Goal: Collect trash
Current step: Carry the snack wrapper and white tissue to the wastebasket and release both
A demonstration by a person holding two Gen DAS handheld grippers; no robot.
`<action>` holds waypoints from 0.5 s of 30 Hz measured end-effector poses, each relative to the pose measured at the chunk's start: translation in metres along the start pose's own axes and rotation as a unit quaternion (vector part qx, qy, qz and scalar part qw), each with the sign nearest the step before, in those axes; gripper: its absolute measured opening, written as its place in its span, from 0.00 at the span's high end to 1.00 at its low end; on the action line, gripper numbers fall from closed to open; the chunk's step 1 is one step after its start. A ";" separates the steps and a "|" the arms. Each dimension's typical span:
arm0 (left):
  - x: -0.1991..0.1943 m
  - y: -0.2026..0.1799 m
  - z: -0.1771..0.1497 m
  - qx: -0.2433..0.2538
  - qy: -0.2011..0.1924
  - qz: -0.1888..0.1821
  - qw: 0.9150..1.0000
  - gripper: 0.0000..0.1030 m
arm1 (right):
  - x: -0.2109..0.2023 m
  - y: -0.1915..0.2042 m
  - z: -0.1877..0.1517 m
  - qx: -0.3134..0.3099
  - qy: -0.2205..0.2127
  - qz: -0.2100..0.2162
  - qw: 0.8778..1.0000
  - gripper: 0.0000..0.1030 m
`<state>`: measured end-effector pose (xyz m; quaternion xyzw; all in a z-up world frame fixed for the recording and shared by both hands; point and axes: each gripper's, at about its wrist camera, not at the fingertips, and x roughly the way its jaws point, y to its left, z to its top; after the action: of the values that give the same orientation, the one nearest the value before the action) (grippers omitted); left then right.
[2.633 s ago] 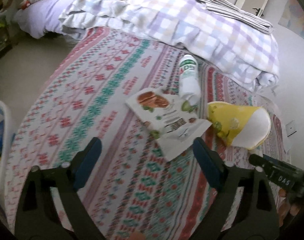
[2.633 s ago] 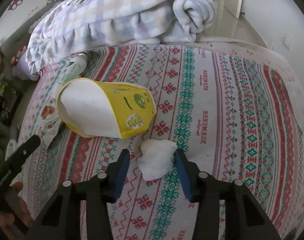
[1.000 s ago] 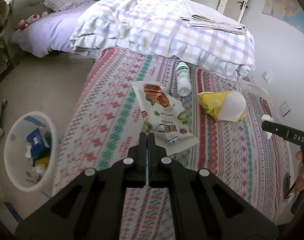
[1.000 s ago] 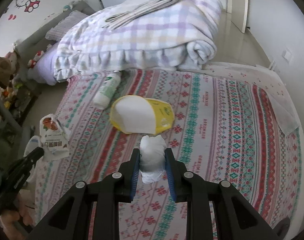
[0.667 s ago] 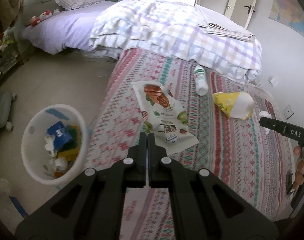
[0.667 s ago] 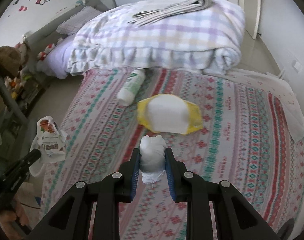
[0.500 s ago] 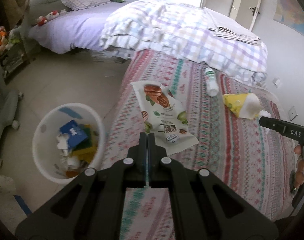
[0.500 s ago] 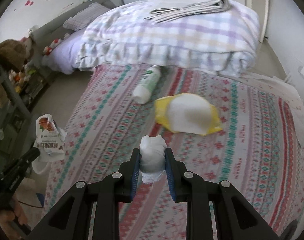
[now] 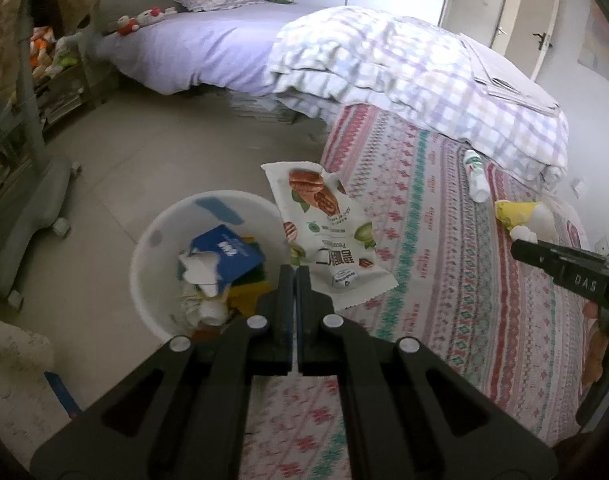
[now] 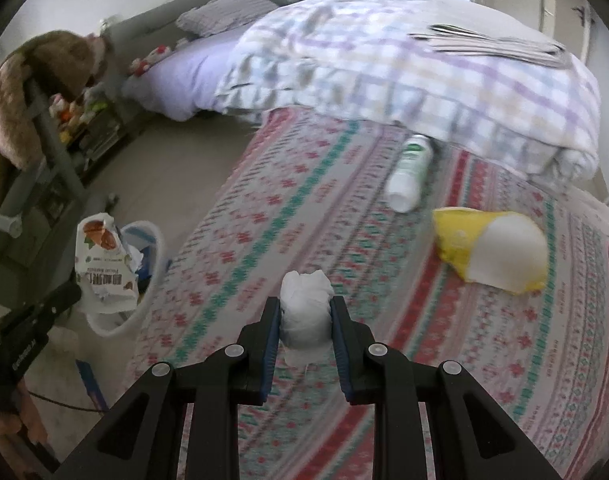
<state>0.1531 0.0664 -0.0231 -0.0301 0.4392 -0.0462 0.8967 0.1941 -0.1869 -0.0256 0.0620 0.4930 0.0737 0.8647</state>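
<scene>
Patterned bed [image 9: 444,264], bin [image 9: 152,248] beside; left tongs [image 9: 295,276] clenched on wrapper [image 9: 328,236], right tongs [image 10: 305,312] grasping tissue [image 10: 306,304].

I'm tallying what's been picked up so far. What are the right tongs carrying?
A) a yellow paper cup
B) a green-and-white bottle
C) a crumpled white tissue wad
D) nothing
C: the right tongs are closed on the crumpled white tissue wad; the cup and bottle lie on the bedspread.
</scene>
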 end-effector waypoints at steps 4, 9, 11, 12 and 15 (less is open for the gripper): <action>-0.002 0.018 -0.002 -0.011 0.002 0.010 1.000 0.99 | 0.008 0.021 0.000 -0.018 0.006 0.009 1.000 0.75; -0.001 0.042 -0.003 -0.031 0.006 0.022 0.999 0.99 | 0.018 0.044 0.001 -0.040 0.008 0.013 0.999 0.75; -0.001 0.048 -0.005 -0.035 0.008 0.027 0.999 0.99 | 0.021 0.053 0.000 -0.047 0.009 0.016 0.999 0.75; 0.000 0.050 -0.005 -0.036 0.009 0.029 0.999 0.99 | 0.023 0.057 0.000 -0.049 0.009 0.018 0.999 0.75; 0.004 0.058 -0.006 -0.035 0.011 0.044 0.998 0.99 | 0.027 0.068 0.000 -0.053 0.010 0.026 0.998 0.75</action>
<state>0.1540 0.1234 -0.0355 -0.0418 0.4509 0.0082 0.8915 0.2032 -0.1147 -0.0360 0.0277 0.4953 0.1230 0.8595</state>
